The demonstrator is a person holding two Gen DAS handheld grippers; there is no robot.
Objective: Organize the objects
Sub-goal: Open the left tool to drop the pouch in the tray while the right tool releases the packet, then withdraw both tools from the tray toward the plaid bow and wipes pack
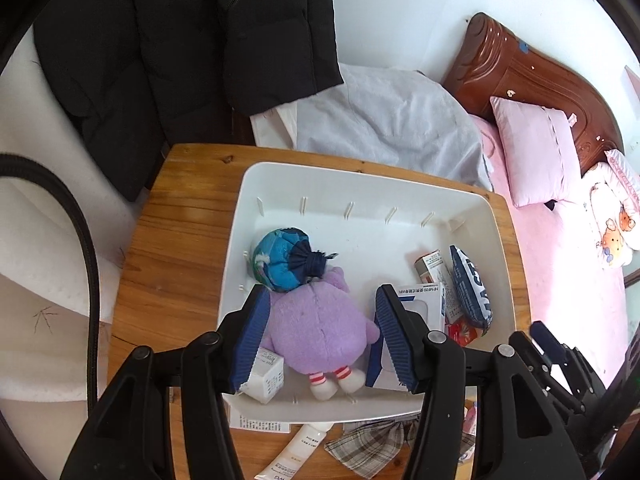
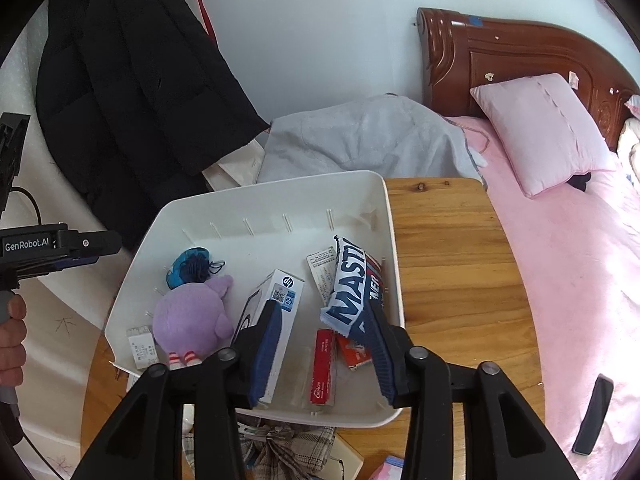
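Observation:
A white plastic bin (image 1: 400, 184) (image 2: 276, 192) sits on a wooden table (image 1: 180, 232) (image 2: 452, 264). In it lie a purple plush toy (image 1: 316, 328) (image 2: 188, 320), a blue round plush (image 1: 282, 258) (image 2: 188, 268), a white HP box (image 1: 424, 304) (image 2: 276, 308), a blue-and-white snack bag (image 1: 470, 284) (image 2: 352, 284), a red tube box (image 2: 323, 368) and small white boxes (image 1: 266, 376) (image 2: 140, 346). My left gripper (image 1: 320, 336) is open, its jaws on either side of the purple plush. My right gripper (image 2: 324, 348) is open and empty above the red box.
A plaid cloth bow (image 1: 372, 444) (image 2: 280, 452), a white tube (image 1: 296, 452) and papers lie on the table in front of the bin. A black coat (image 1: 180, 48) (image 2: 132, 80) hangs behind. A bed with pink sheet (image 2: 580, 280), pillow (image 2: 548, 128) and grey blanket (image 1: 392, 120) lies to the right.

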